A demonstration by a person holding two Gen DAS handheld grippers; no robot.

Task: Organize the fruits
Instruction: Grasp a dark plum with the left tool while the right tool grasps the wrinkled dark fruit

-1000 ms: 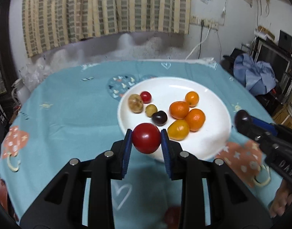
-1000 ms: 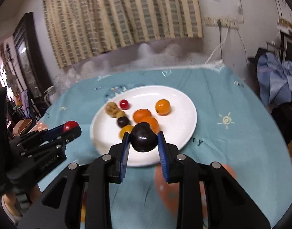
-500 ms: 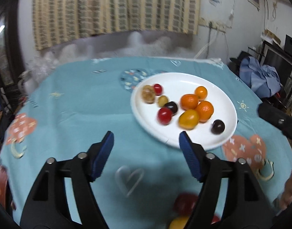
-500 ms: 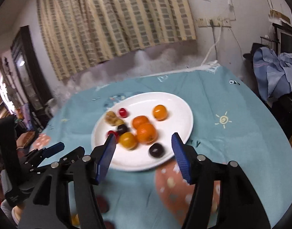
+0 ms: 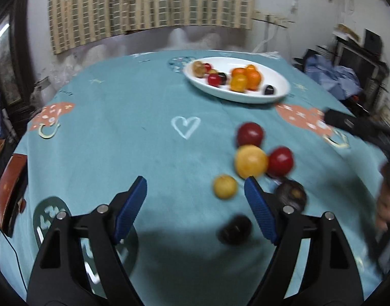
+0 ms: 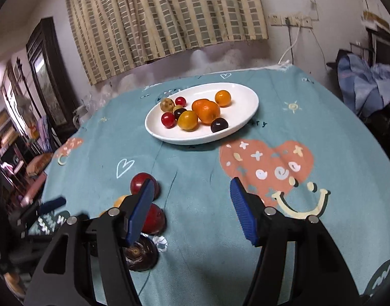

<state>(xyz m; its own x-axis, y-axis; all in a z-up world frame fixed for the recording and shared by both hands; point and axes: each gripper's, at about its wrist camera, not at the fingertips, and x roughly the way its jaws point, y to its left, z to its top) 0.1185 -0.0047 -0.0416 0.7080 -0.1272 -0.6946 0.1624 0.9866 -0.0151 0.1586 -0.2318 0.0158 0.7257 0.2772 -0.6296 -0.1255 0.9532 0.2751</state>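
While both pairs of blue-padded jaws are opening with only bare cloth between them, the left gripper [image 5: 195, 199] sits low in the left wrist view and the right gripper [image 6: 192, 204] low in the right wrist view, neither holding any fruit. The white oval plate [image 6: 243, 112] lies in the upper middle of the right wrist view on the teal printed tablecloth [image 6: 322, 117], carrying 9 fruits, among them a large orange mandarin [image 6: 207, 111], a yellow-orange tomato [image 6: 187, 120], a dark purple plum [image 6: 218, 125] at its near rim and a small red cherry tomato [image 6: 168, 119]. In the left wrist view, blurred loose fruits lie on the cloth at right of centre: a dark red round fruit [image 5: 250, 134], a yellow round fruit [image 5: 251, 161] touching it, a bright red round fruit [image 5: 280, 161] just beside that, a small yellow fruit [image 5: 225, 186] near the right pad, and 2 dark fruits, 1 [image 5: 235, 229] between the fingers low down and 1 [image 5: 290, 193] behind the right finger. A hand [image 5: 386, 209] shows at the right edge
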